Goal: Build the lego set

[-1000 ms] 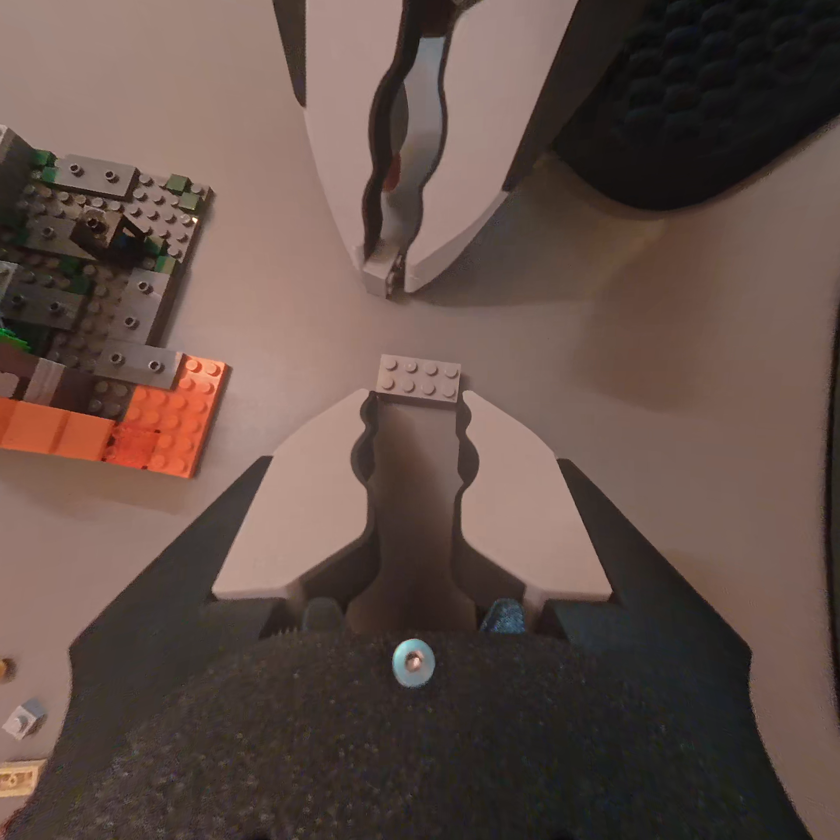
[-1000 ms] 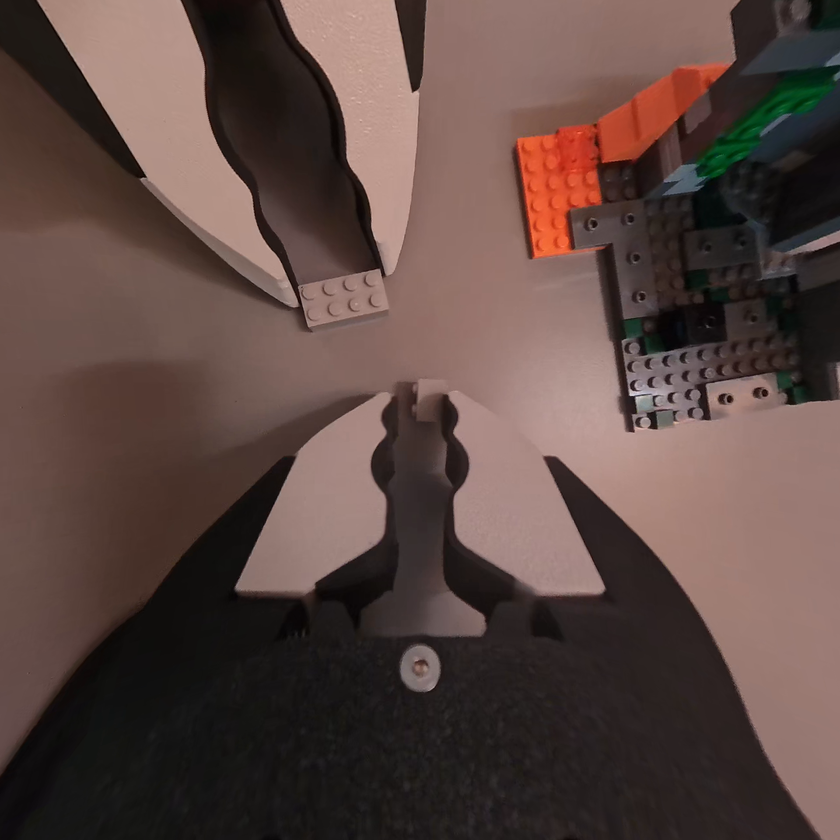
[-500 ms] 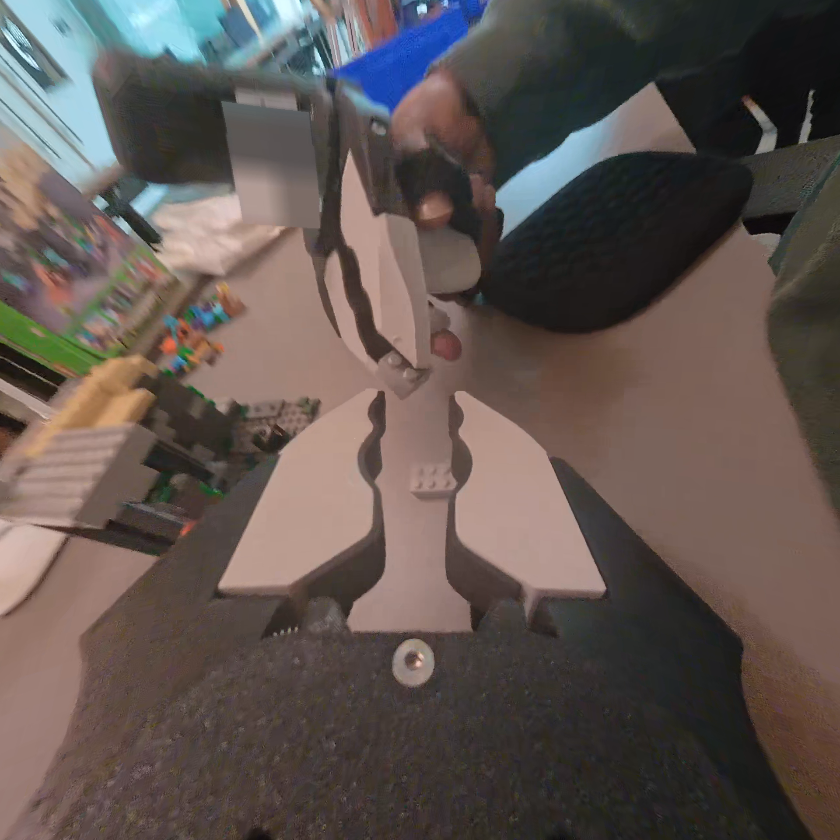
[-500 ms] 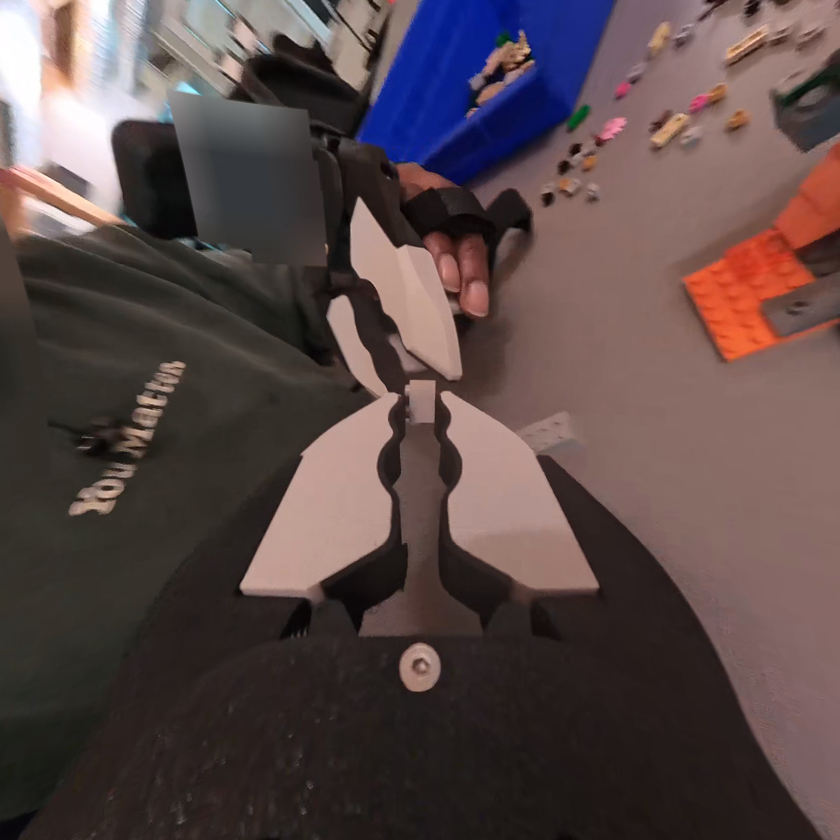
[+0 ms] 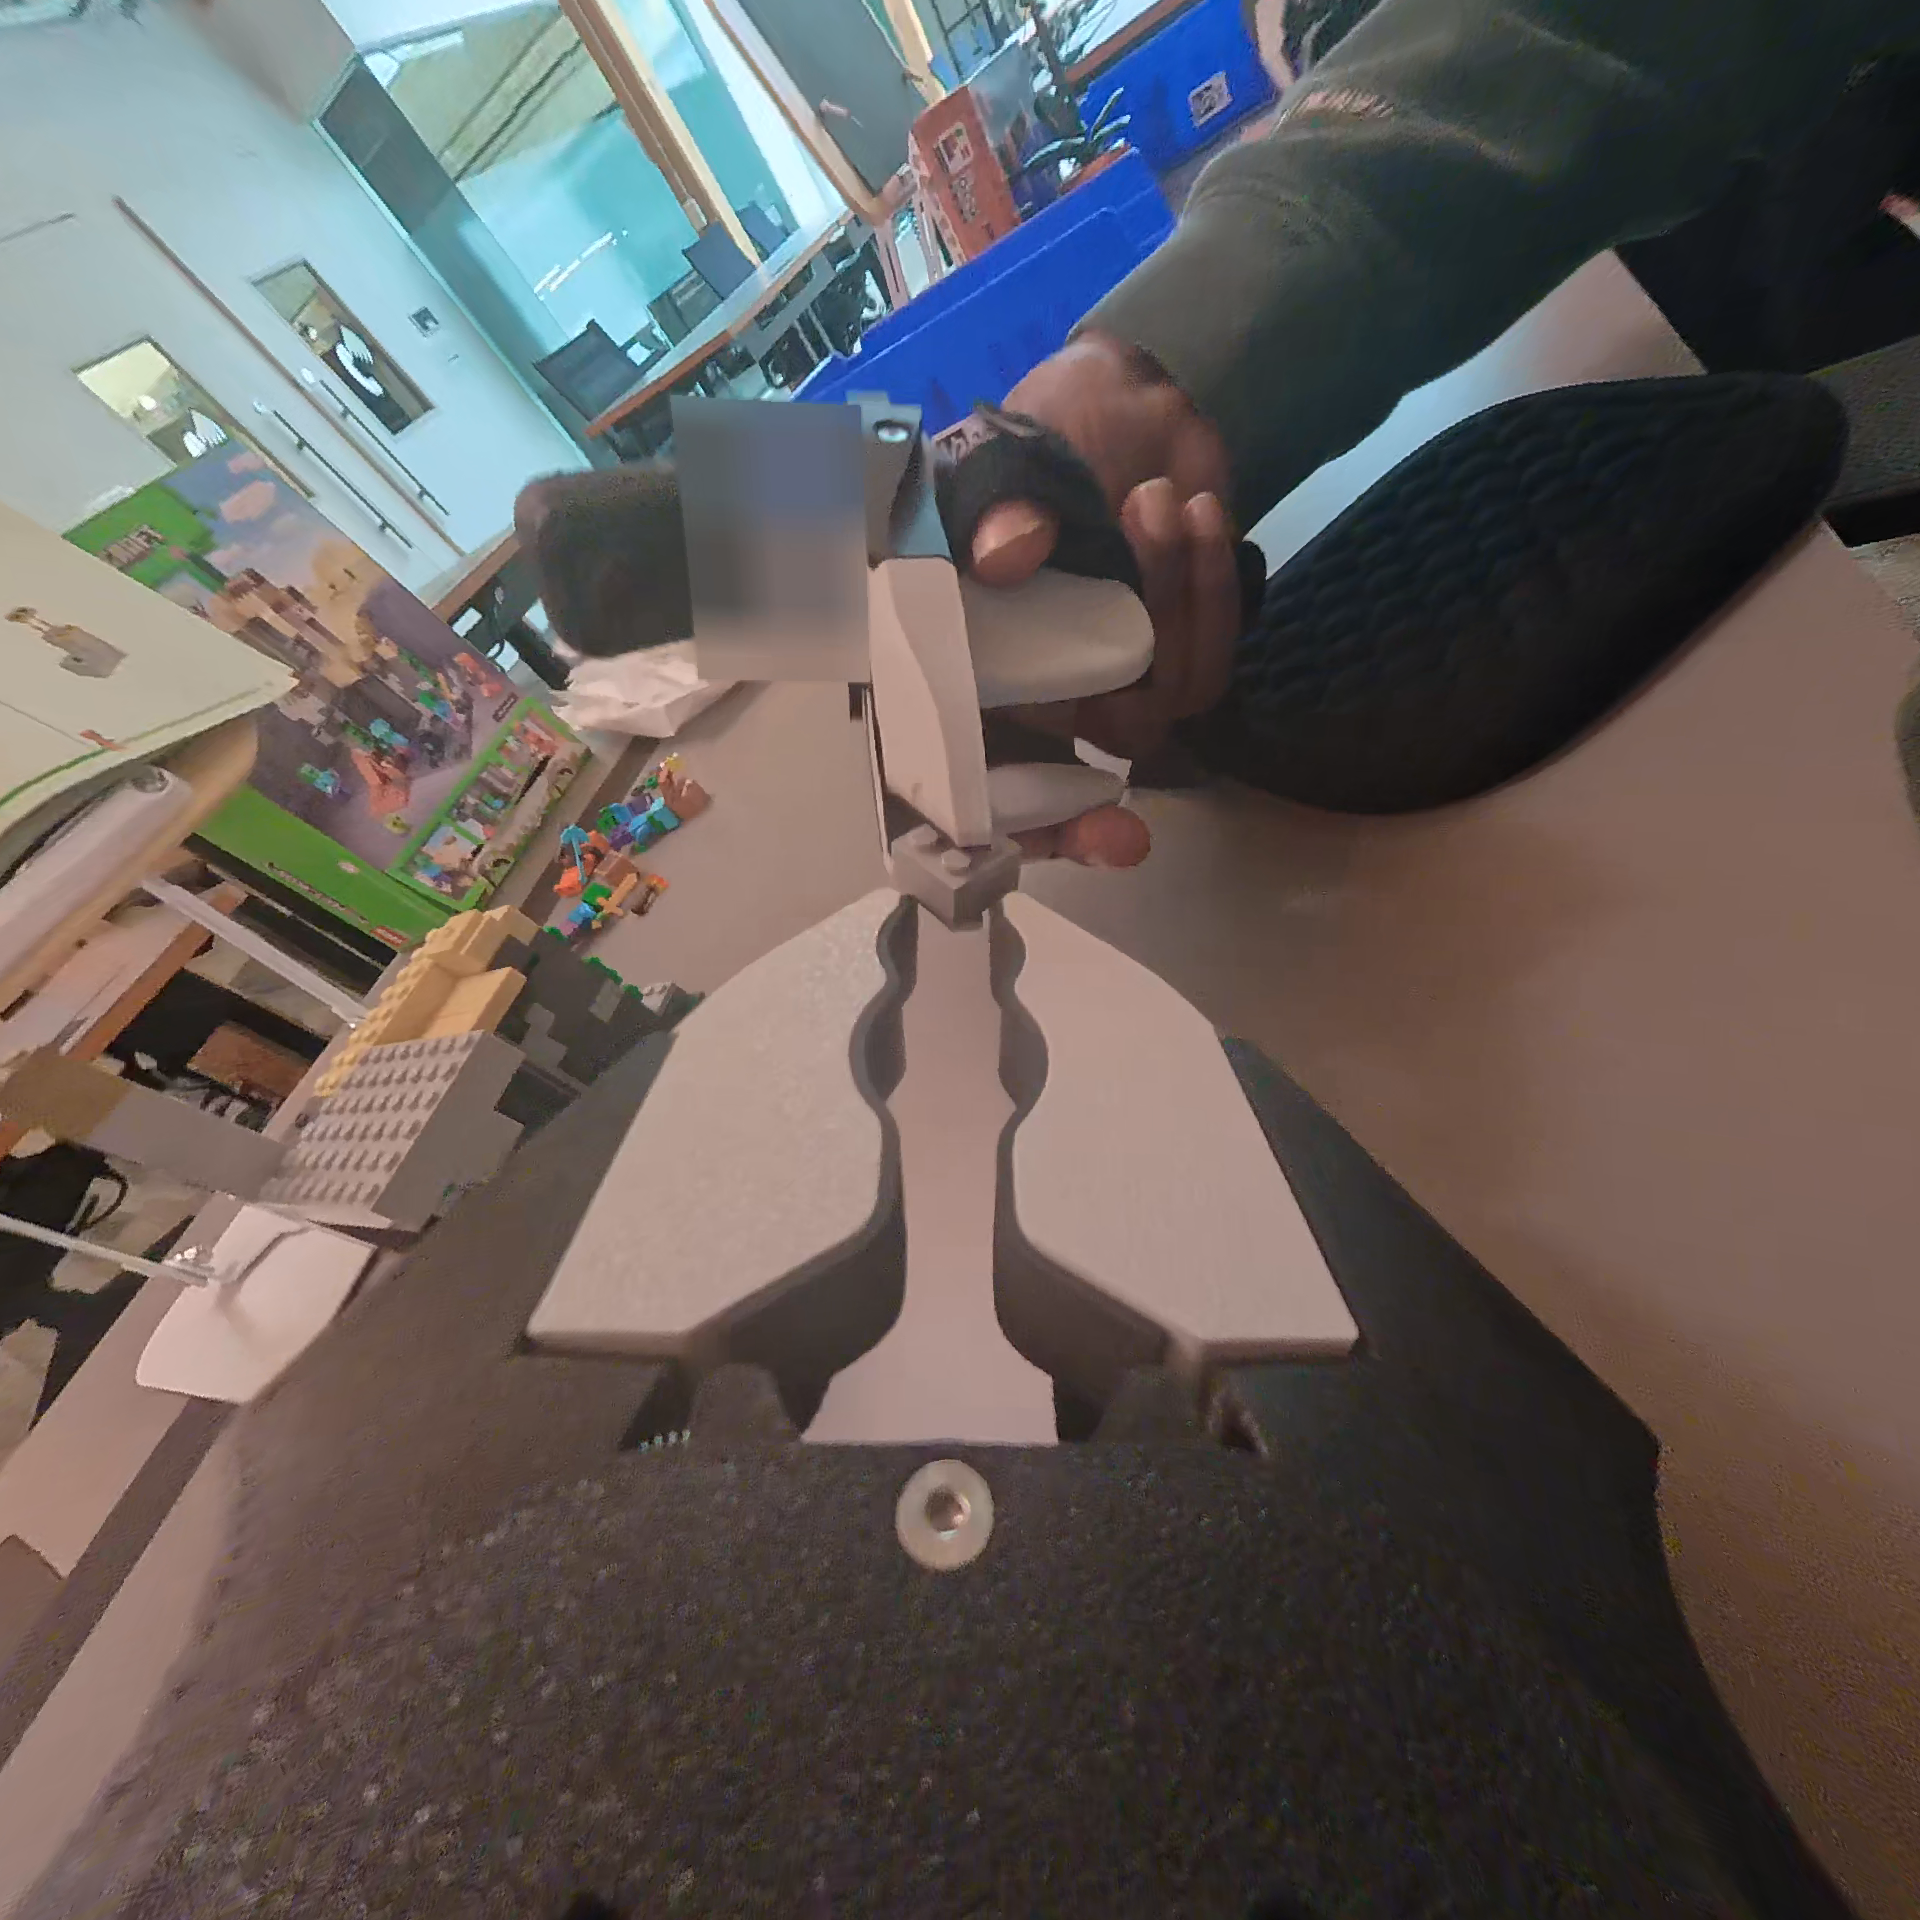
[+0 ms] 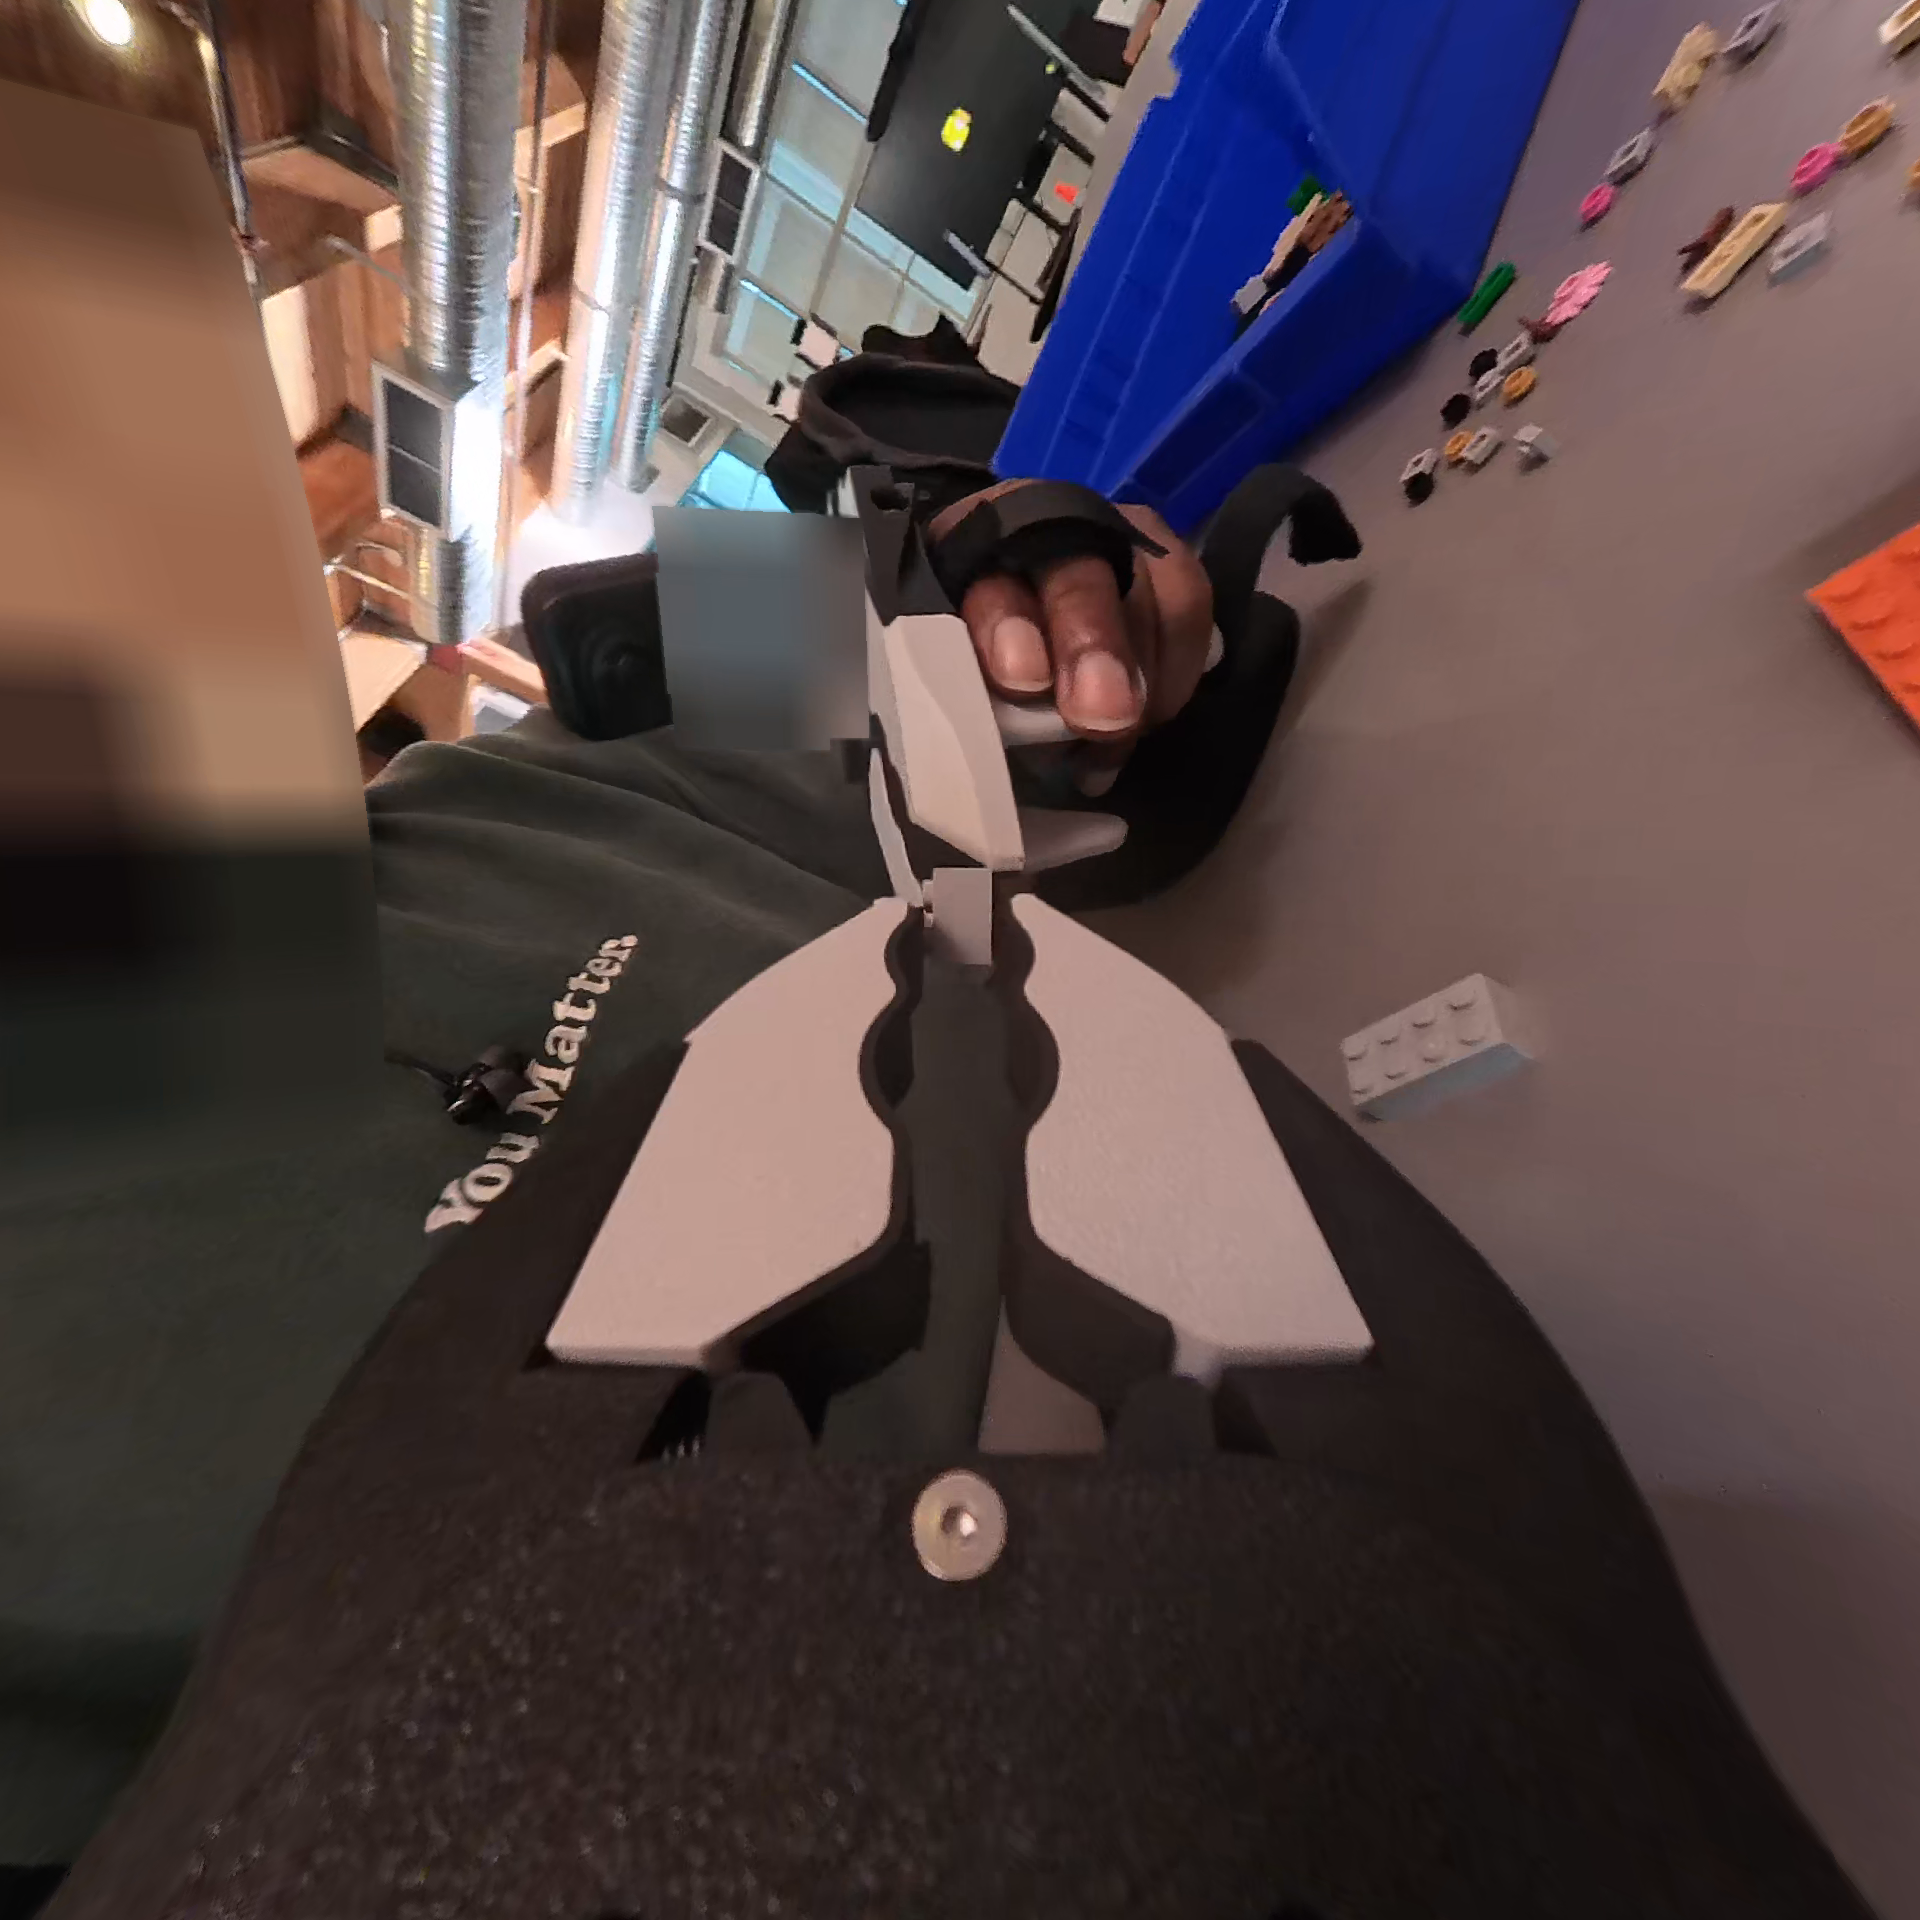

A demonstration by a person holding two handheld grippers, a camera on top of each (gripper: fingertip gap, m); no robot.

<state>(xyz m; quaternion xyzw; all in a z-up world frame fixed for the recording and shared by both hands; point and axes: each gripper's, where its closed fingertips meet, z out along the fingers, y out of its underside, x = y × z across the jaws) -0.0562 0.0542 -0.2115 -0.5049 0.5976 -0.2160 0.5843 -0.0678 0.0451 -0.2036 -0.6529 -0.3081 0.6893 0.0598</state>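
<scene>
A small grey brick (image 5: 961, 883) hangs in the air between my two grippers, which face each other tip to tip. My left gripper (image 5: 954, 909) is shut on the brick's lower end. My right gripper (image 5: 940, 831), held in a hand, comes from above and clamps the brick's studded end. In the right wrist view my right gripper (image 6: 961, 914) is shut on the same brick (image 6: 961, 930), studs against one pad. There the left gripper (image 6: 956, 868) meets the brick from the far side.
A light grey two-by-four brick (image 6: 1434, 1049) lies on the grey table (image 6: 1558, 831). Around it are blue bins (image 6: 1299, 208), an orange plate (image 6: 1881, 623) and loose small pieces (image 6: 1507, 416). A brick model (image 5: 416, 1091), a set box (image 5: 343, 748) and a black chair (image 5: 1507, 592) are nearby. Both grippers' tips are close together, under 4 cm apart. From either gripper's tips it is about 15 cm to the orange plate (image 6: 1881, 623).
Both grippers rose from the table and turned to face each other. The left one left the two-by-four brick on the table and closed on the small brick held by the right one.
</scene>
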